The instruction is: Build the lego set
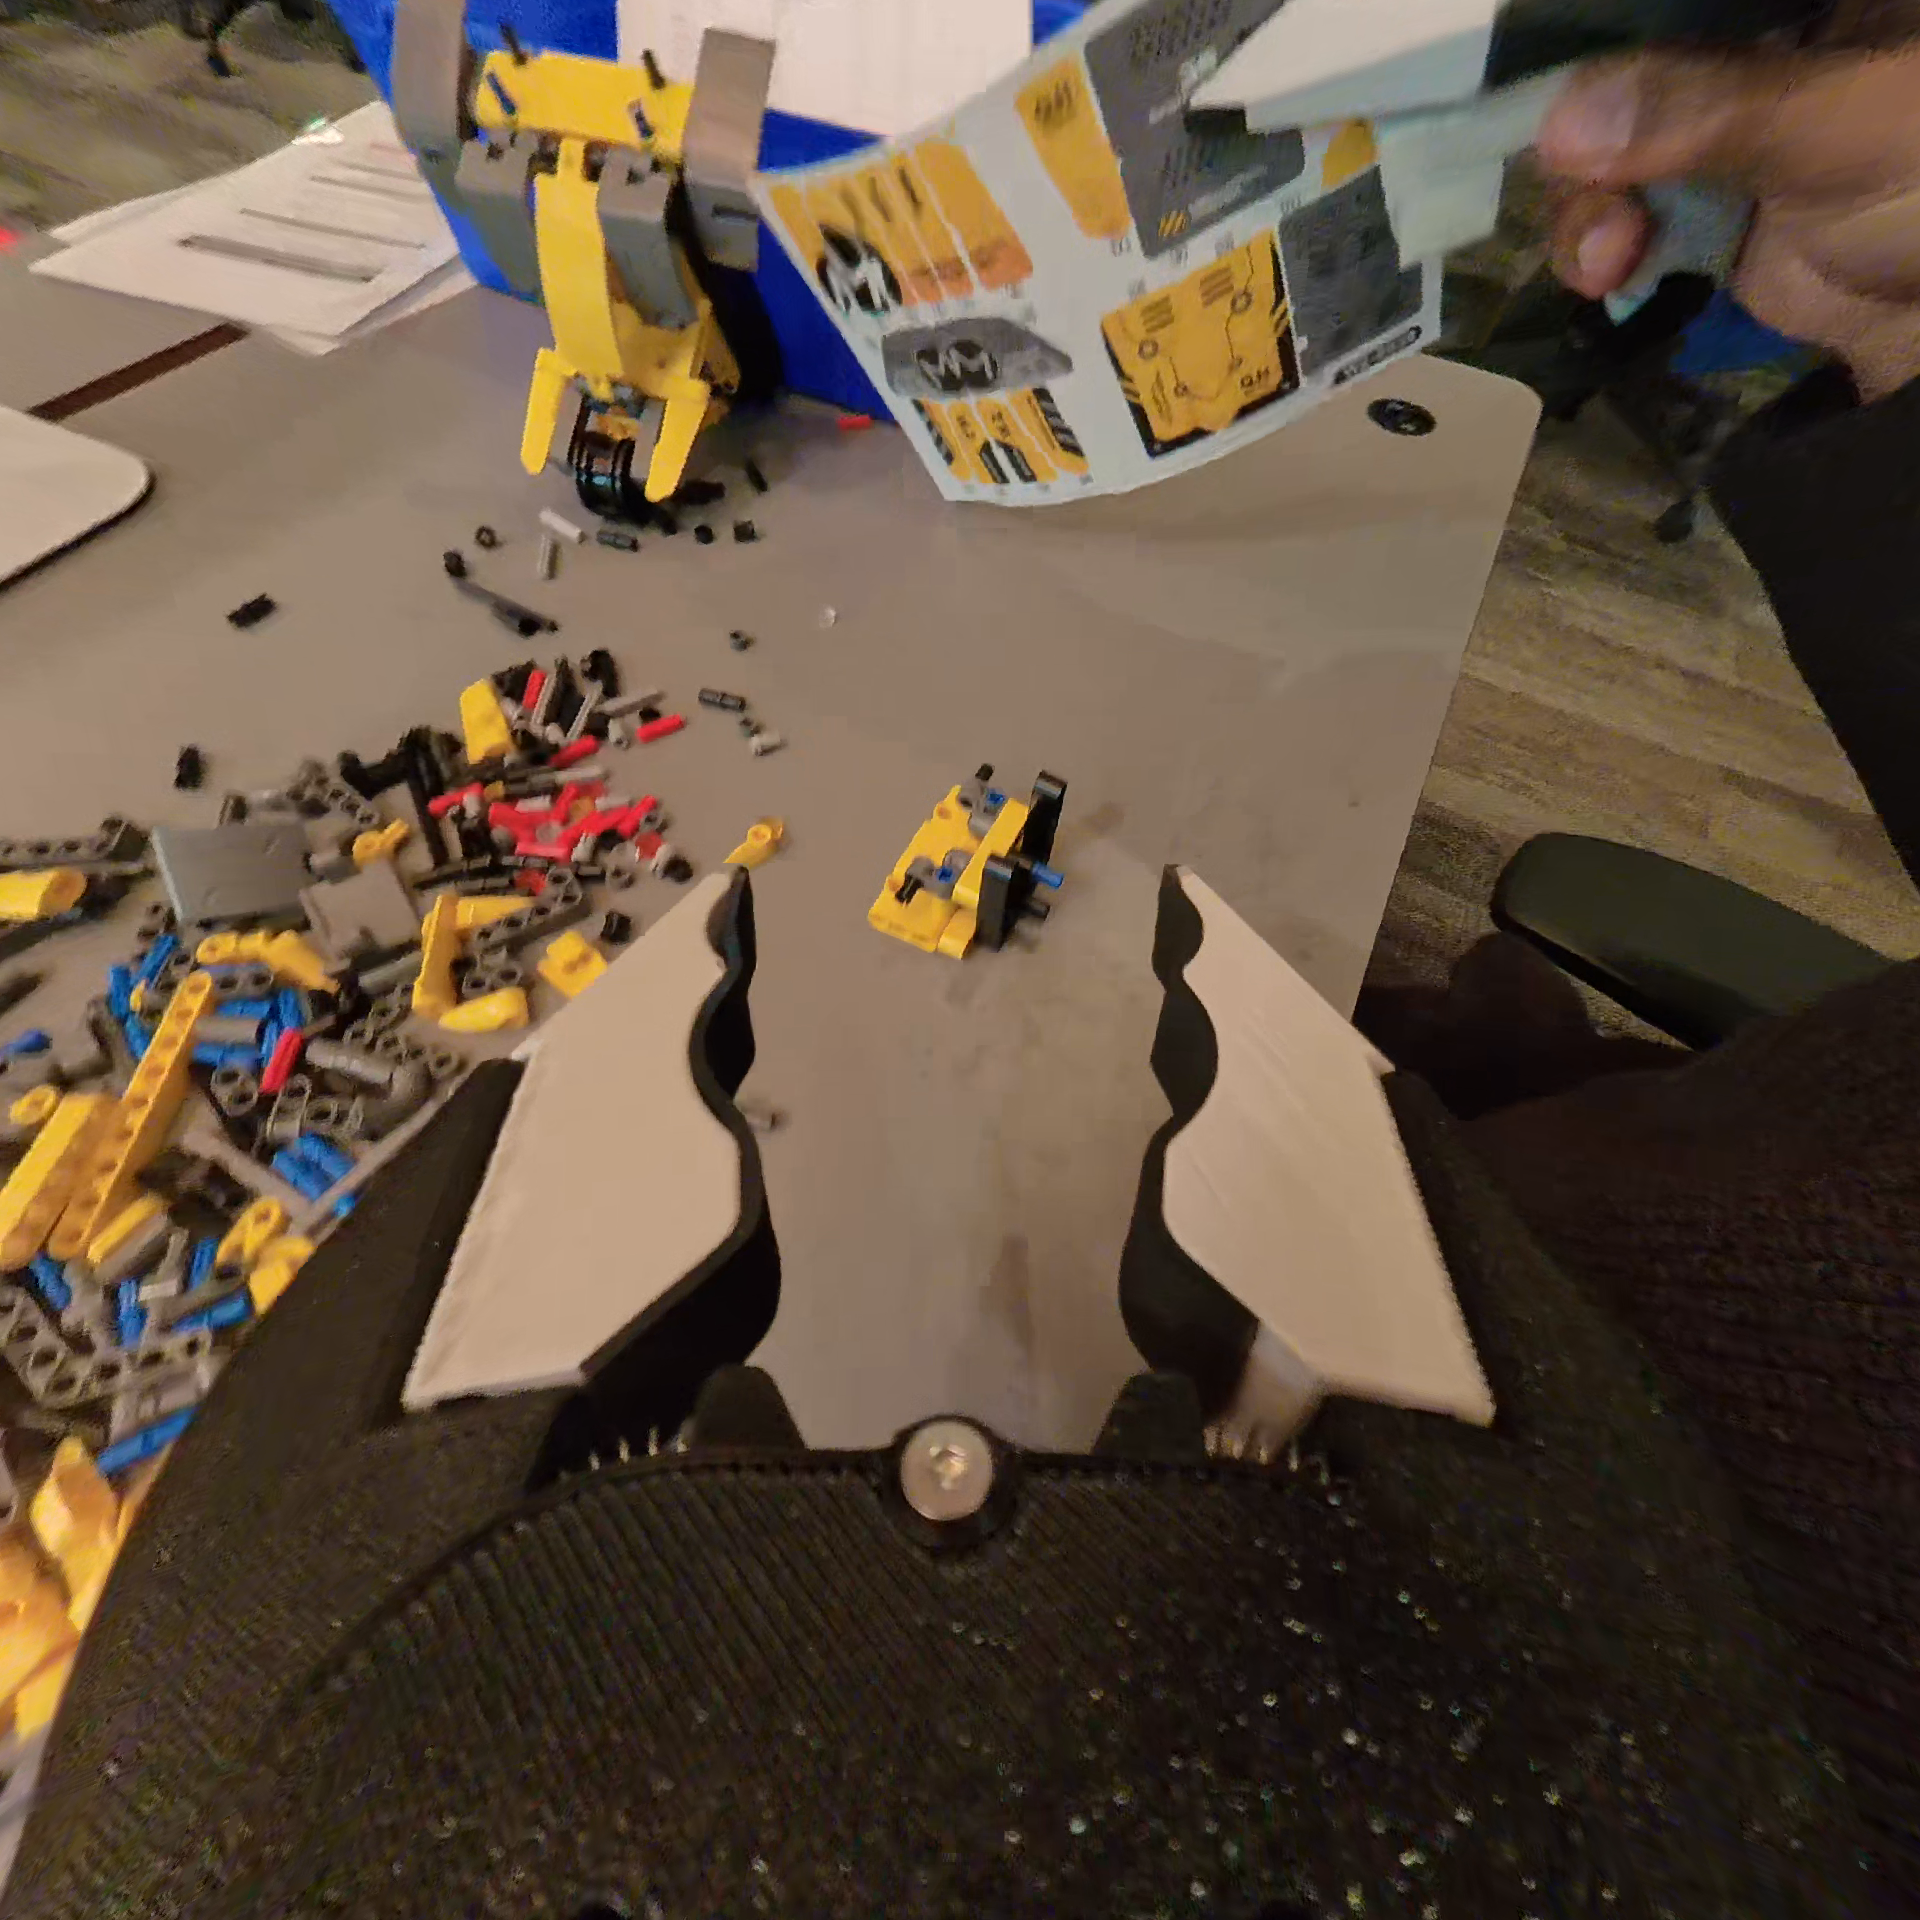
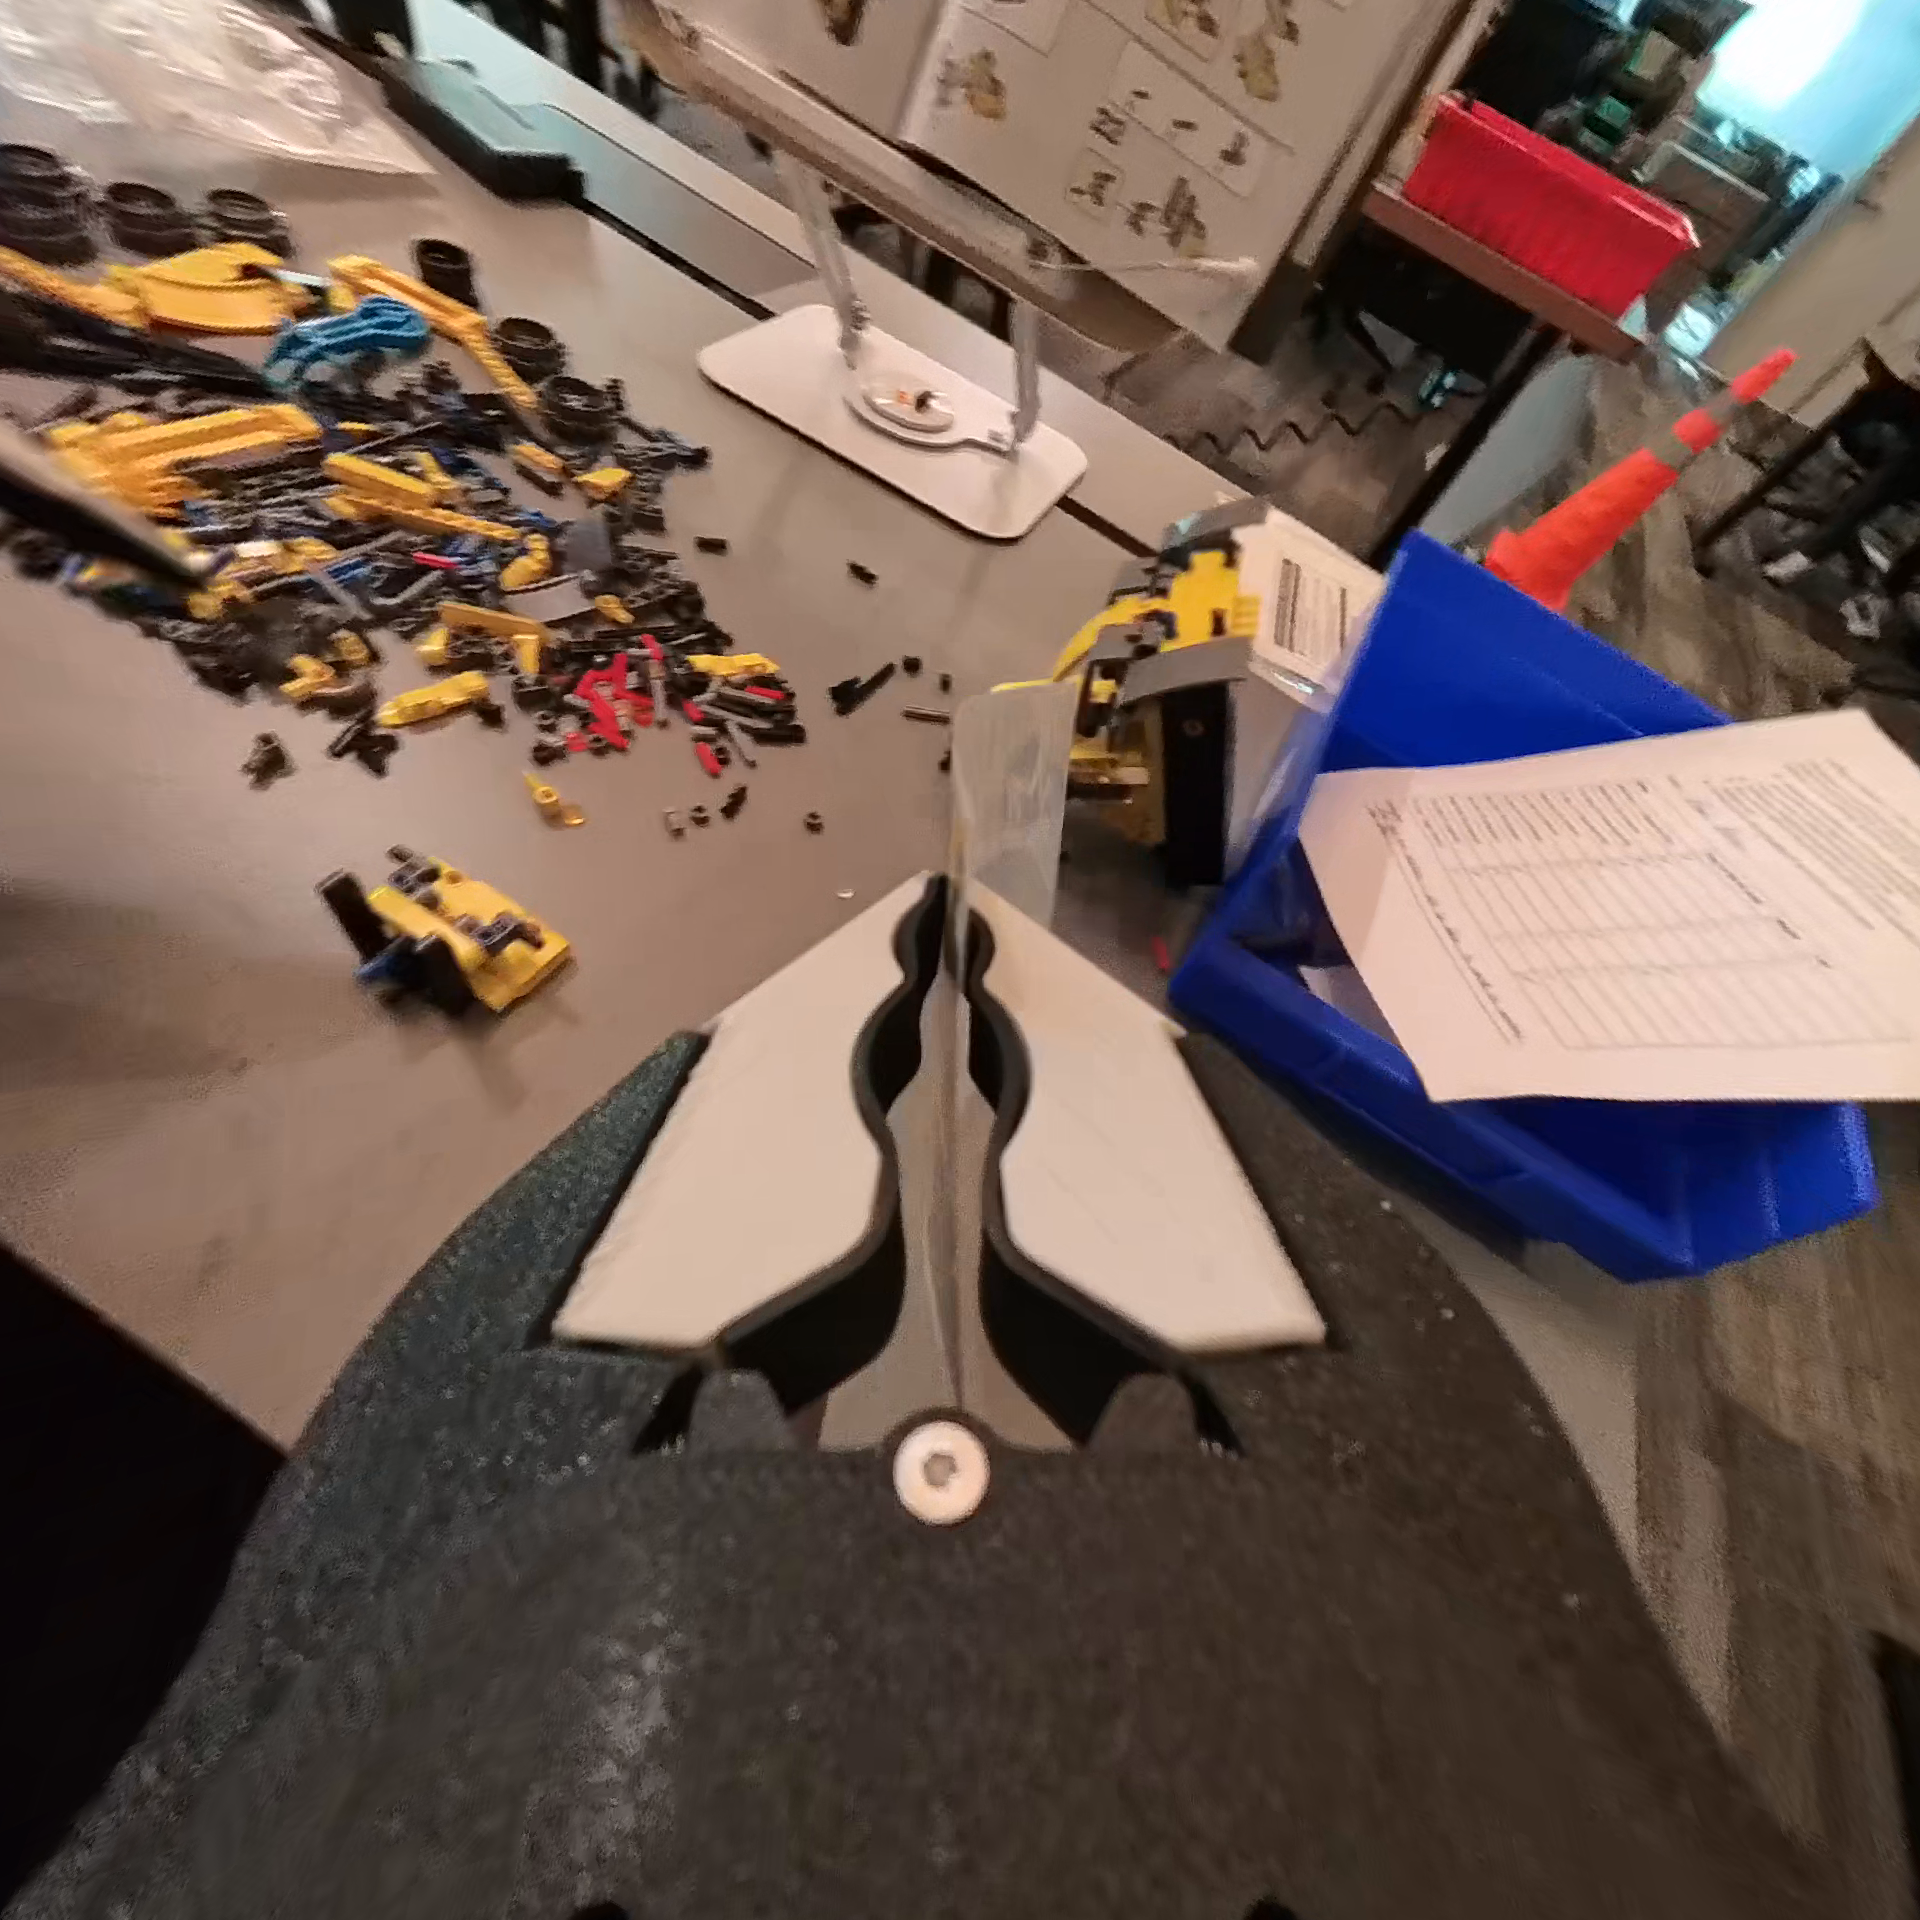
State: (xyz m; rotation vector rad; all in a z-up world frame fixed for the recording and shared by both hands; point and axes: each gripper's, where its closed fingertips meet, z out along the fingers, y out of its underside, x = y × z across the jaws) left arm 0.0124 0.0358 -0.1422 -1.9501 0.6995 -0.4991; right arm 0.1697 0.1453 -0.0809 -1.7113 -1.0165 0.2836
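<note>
Grips a sticker sheet (image 1: 1091,312) in the right tongs (image 2: 948,894), clamped flat on one edge, raised above and beyond the small yellow sub-assembly (image 1: 966,868) on the grey surface (image 1: 1039,644). Judged best: pinch only the margin, hold the sheet level and unbent, and avoid the larger yellow model (image 1: 613,260) and blue bin (image 2: 1507,1039) behind the sub-assembly. Leaves the left tongs (image 1: 954,883) wide apart and empty, hovering just short of the sub-assembly, touching nothing. Shows a thin, glossy, flexible sheet, printed with yellow, grey and black decals, curling slightly; seen edge-on from the right wrist. Leaves the pile of loose pieces (image 1: 312,987) left of the sub-assembly.
</note>
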